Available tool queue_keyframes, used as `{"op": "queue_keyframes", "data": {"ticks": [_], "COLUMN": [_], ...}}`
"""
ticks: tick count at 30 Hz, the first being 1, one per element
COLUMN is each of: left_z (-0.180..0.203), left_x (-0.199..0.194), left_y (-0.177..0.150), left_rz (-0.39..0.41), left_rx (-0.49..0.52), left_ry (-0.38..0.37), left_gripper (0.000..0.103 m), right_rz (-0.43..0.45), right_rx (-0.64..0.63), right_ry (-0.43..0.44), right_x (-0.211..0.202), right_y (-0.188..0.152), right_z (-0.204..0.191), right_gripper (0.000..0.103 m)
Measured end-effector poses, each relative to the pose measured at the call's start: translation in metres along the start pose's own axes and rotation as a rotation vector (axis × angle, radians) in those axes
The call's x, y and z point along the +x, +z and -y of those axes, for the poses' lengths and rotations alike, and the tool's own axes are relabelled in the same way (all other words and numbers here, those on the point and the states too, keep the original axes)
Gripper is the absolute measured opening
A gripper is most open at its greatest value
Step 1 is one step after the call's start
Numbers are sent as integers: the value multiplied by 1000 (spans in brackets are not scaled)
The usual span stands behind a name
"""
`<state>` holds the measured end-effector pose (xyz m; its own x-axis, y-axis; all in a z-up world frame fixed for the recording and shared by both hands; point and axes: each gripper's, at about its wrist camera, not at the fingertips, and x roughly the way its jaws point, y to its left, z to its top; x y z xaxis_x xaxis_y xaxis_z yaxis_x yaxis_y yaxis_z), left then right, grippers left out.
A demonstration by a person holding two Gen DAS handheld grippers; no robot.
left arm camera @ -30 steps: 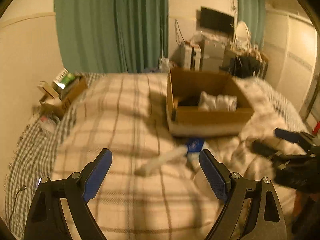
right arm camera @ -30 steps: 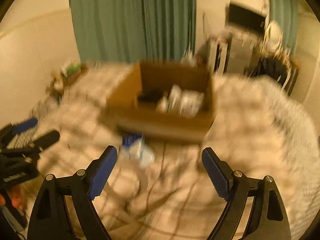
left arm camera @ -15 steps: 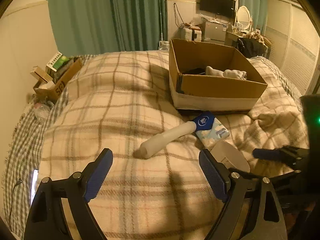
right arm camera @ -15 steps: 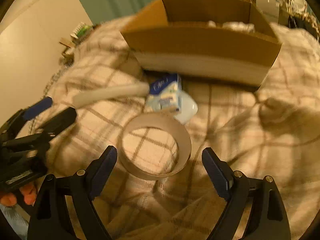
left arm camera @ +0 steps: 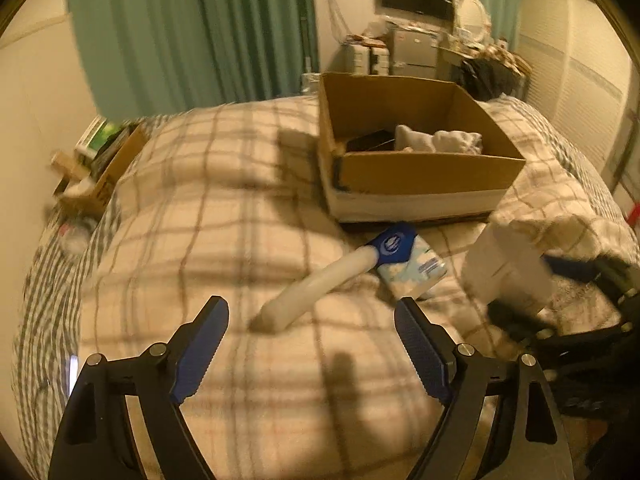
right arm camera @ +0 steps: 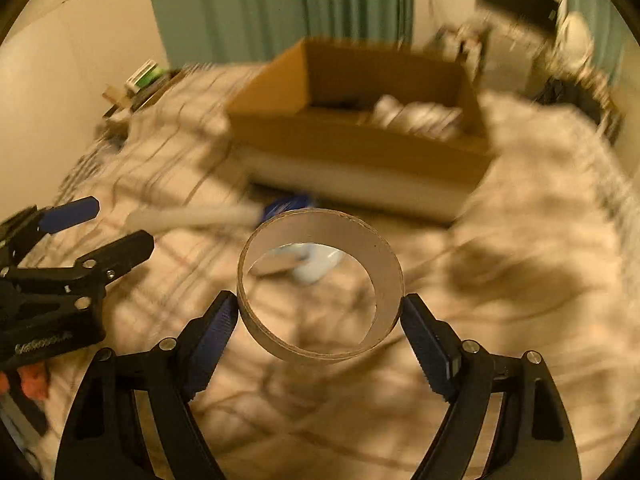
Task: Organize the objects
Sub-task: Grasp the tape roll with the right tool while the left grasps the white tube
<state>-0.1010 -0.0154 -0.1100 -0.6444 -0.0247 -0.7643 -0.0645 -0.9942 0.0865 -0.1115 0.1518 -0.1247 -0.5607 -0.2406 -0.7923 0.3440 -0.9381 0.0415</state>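
Observation:
My right gripper [right arm camera: 320,312] is shut on a cardboard tape ring [right arm camera: 320,332] and holds it above the plaid blanket; the ring also shows in the left wrist view [left arm camera: 508,268], blurred, at the right. My left gripper [left arm camera: 312,332] is open and empty over the blanket, just short of a white tube [left arm camera: 320,288]. A blue-and-white tissue pack [left arm camera: 408,260] lies by the tube's far end. An open cardboard box [left arm camera: 420,176] sits behind them on the bed, holding white cloth [left arm camera: 440,140] and a dark item.
The plaid blanket [left arm camera: 200,220] covers the bed. A small box of clutter [left arm camera: 104,160] sits at the bed's left edge by the wall. Green curtains [left arm camera: 192,32] and a cluttered dresser [left arm camera: 420,52] stand behind.
My right gripper has closed on the cardboard ring and lifted it off the blanket. My left gripper has stayed open near the tube.

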Motion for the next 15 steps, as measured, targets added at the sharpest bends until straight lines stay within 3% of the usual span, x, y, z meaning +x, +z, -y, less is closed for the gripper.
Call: {"op": "queue_keyframes", "data": {"ticks": [2, 5, 6, 8, 10, 11, 12, 15], "left_z": [9, 22, 24, 27, 28, 27, 27, 25], "left_x": [11, 45, 56, 72, 76, 76, 76, 69], "left_y": [11, 19, 18, 15, 15, 15, 15, 12], "left_rz": [6, -84, -125, -183, -193, -195, -194, -178], "left_rx": [75, 195, 216, 244, 257, 258, 257, 261], "left_ry": [21, 43, 24, 17, 37, 38, 44, 36], "left_gripper": [80, 53, 48, 48, 48, 41, 23, 7], "right_rz": [32, 14, 4, -8, -8, -9, -9, -9], "right_rx": [35, 77, 83, 86, 82, 81, 78, 75], "right_ry": [3, 33, 37, 44, 49, 50, 50, 48], "right_x": [-8, -4, -2, 1, 1, 2, 2, 2], "right_y": [3, 5, 3, 2, 1, 2, 2, 0], "right_z": [12, 23, 26, 27, 27, 25, 24, 23], "right_gripper": [83, 83, 83, 83, 83, 83, 83, 83]}}
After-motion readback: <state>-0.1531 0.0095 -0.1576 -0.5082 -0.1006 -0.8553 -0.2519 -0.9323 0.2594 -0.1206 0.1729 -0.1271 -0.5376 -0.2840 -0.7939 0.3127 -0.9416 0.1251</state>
